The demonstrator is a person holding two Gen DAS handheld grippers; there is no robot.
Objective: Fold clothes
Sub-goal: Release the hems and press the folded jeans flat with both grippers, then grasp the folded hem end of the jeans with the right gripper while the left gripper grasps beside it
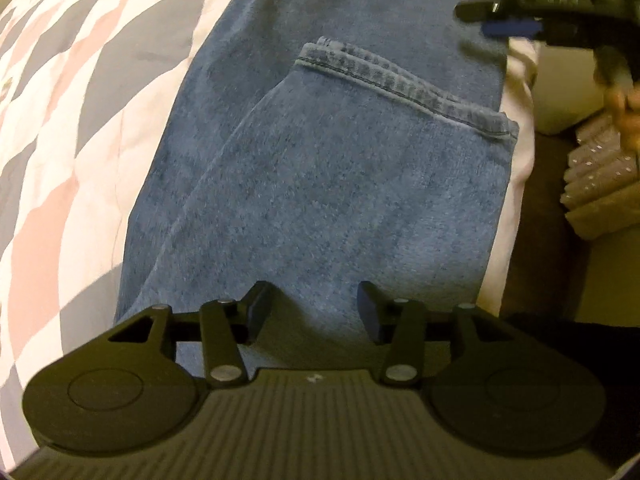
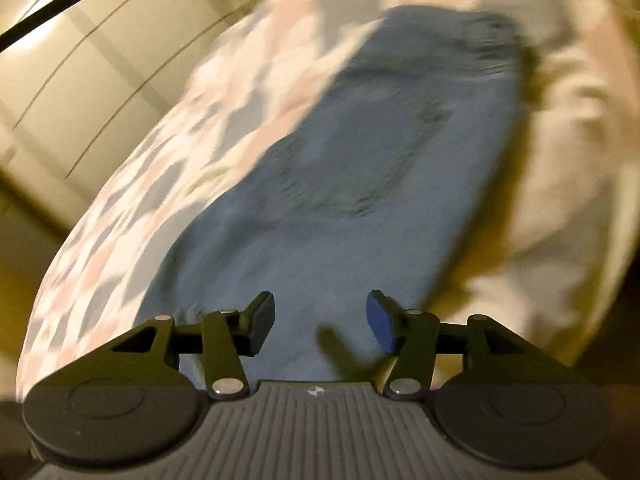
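Folded jeans (image 1: 320, 168) flat below both grippers' parted, empty jaws, apparently untouched despite blur

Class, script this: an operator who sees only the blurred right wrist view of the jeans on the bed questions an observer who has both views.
Operator: My picture is smeared. Is a leg hem showing?
Observer: Yes. A stitched hem lies across the jeans, with that leg folded over onto them.
Operator: Where is the left claw?
Observer: The left claw is open over the near end of the jeans and holds nothing.
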